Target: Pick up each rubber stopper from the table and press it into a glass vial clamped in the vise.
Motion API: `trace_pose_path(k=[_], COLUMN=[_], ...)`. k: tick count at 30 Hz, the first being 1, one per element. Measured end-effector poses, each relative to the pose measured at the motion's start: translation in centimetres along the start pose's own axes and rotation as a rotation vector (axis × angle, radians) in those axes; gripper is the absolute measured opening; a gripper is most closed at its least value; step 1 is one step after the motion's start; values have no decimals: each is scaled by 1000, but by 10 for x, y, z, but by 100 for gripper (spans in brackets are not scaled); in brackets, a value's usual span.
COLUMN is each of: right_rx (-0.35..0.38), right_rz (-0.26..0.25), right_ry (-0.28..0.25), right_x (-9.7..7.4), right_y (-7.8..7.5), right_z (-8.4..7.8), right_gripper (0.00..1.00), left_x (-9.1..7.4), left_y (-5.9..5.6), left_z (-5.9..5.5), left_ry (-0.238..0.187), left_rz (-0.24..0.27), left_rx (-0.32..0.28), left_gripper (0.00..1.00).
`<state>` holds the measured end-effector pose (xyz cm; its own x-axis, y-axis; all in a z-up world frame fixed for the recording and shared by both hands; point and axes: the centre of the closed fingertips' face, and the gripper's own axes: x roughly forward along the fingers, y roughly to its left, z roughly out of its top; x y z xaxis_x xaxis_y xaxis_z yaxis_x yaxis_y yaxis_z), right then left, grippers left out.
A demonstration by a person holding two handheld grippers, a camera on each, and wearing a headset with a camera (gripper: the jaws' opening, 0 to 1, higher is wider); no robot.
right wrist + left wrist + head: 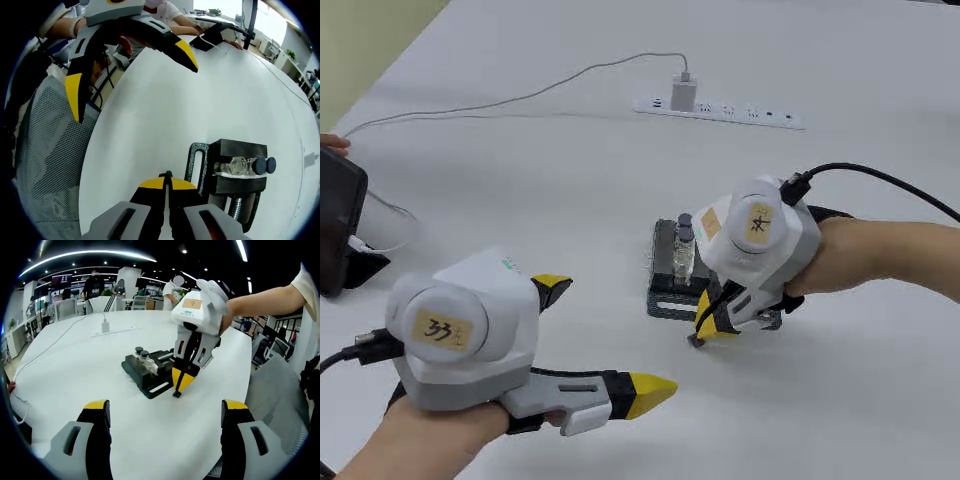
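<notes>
- While the left gripper (605, 340) hangs low over the white tabletop (570, 190) on the near side, its jaws stand wide apart with nothing between them. Its own view shows both yellow tips spread over bare surface.
- The right gripper (708, 325) points steeply down at the tabletop, just beside the near edge of the black vise (665, 285). Its jaws are drawn together to a thin slit.
- In the left gripper view, a small dark piece (176, 394) sticks out below the right gripper's yellow tips, pinched there and at or just above the tabletop. It is too small to say for certain that it is a rubber stopper.
- The vise stands on the tabletop well ahead of the left gripper and clamps two glass vials (239, 165) side by side.
- Both vials already carry dark stoppers (139, 350) in their mouths, seen as two round caps close together in both gripper views.
- Far across the tabletop lies a white power strip (720, 110) with a white charger (682, 95) plugged into it, well apart from the vise.
</notes>
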<state>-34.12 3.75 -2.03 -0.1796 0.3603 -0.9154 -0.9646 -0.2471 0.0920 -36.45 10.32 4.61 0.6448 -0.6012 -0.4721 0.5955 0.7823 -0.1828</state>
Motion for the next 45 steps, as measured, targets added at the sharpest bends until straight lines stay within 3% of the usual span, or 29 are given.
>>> trace_pose_path(k=[12,20,28,38,45], right_rx=[10,17,3,-47,-57], right_rz=[-31,-97,-161,-224,-245], right_ry=[-36,-83,-140,-210,-247], right_x=[-6,-22,-41,-60,-67], right_y=[1,-1,5,17,24], right_z=[4,8,16,28,32], right_gripper=[0,0,0,0,0], left_x=[3,8,20,29,33], left_y=[-2,-8,-17,-37,-42], left_z=[1,2,3,14,17], left_ry=[0,-1,-17,-60,-71], left_rz=[-7,-30,-93,-200,-241], left_rx=[-18,-69,-204,-332,-409], left_gripper=[89,84,69,38,29])
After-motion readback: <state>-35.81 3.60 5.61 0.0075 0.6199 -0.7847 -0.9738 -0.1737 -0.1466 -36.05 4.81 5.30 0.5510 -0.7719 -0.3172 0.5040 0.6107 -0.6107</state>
